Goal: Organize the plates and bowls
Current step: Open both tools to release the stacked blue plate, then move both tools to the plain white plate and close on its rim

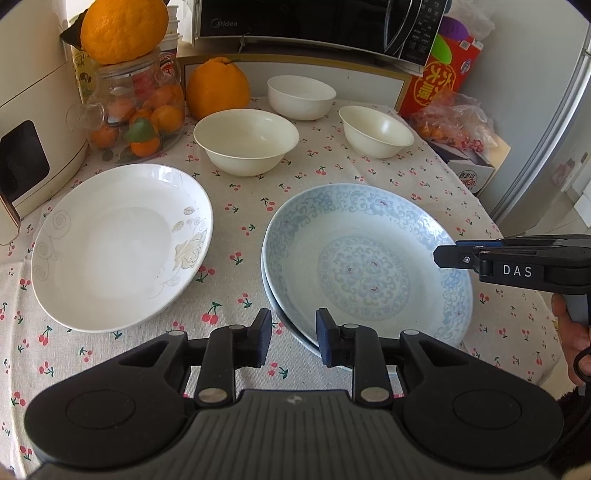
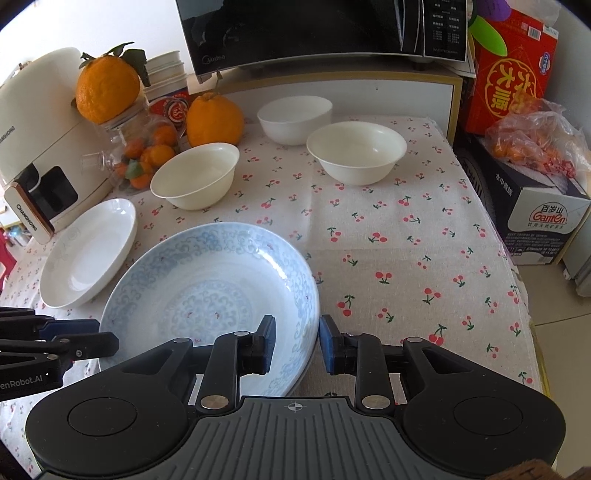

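Observation:
A blue-patterned plate lies on a second plate whose edge shows beneath it, on the cherry-print tablecloth. My left gripper straddles its near left rim, with a gap between pads and rim. My right gripper straddles the right rim the same way and shows at the right in the left wrist view. A white plate lies to the left. Three cream bowls stand behind: a large one, a far one and a right one.
A cream appliance and a glass jar of small oranges stand at the left, a large orange behind the bowls. A microwave sits at the back. A red box and a bagged carton stand past the table's right edge.

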The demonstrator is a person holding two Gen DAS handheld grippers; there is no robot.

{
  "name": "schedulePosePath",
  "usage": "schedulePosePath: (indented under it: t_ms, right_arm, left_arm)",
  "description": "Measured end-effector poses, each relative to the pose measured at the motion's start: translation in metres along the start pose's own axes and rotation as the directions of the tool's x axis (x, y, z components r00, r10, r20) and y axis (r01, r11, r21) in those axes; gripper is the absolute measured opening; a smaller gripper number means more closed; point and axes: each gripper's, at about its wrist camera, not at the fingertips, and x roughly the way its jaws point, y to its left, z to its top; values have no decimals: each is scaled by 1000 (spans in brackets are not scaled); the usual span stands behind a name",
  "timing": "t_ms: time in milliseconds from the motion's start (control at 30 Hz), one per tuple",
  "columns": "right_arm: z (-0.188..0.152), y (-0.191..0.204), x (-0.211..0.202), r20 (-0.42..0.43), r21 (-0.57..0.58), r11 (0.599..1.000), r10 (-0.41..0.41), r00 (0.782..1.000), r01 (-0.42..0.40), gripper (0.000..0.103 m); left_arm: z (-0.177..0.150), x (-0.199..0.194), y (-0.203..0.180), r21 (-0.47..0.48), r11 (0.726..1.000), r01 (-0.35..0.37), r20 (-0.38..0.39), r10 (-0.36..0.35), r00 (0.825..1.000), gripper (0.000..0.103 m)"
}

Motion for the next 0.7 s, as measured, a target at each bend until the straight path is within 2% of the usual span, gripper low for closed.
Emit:
schedulePosePath:
  t_ms: [100,133,267,333,400,500,567,700]
  right_arm:
    - [1,1,-1,1,-1,1000,5,1000,-5,33]
    - [2,1,-1,3,2,1000,9,1000,-9,40]
    - [5,2,-3,17,4,1000,13,1000,-13,64]
    - [7,3,-4,19,5,1000,12,1000,-12,70]
    - [9,5,-3,22,8,1000,10,1000,-10,74]
    - [14,11,-4,31,10,1000,9,999,-9,83]
    - [18,16,-4,44,7,1000,11,999,-12,86]
    - [32,33,-4,67,-3,1000,27,997,-27,95]
  left_arm:
    - [1,-2,2,-8,1000,6,2,-6,1000,29]
    - [1,-3,4,-11,1000,7,4,-7,1000,31]
    - [3,-7,8,-30,999,17,12,-16,1000,54]
    - [4,-10,10,-38,999,19,18,-18,1000,64]
    - [5,-14,12,-38,999,10,29,-9,1000,81]
    - [9,-19,16,-38,999,-15,53,17,998,93]
    - [11,-22,21,-48,998,-37,58,40,998,99]
    - [18,-26,33,-89,992,-91,47,96,994,102]
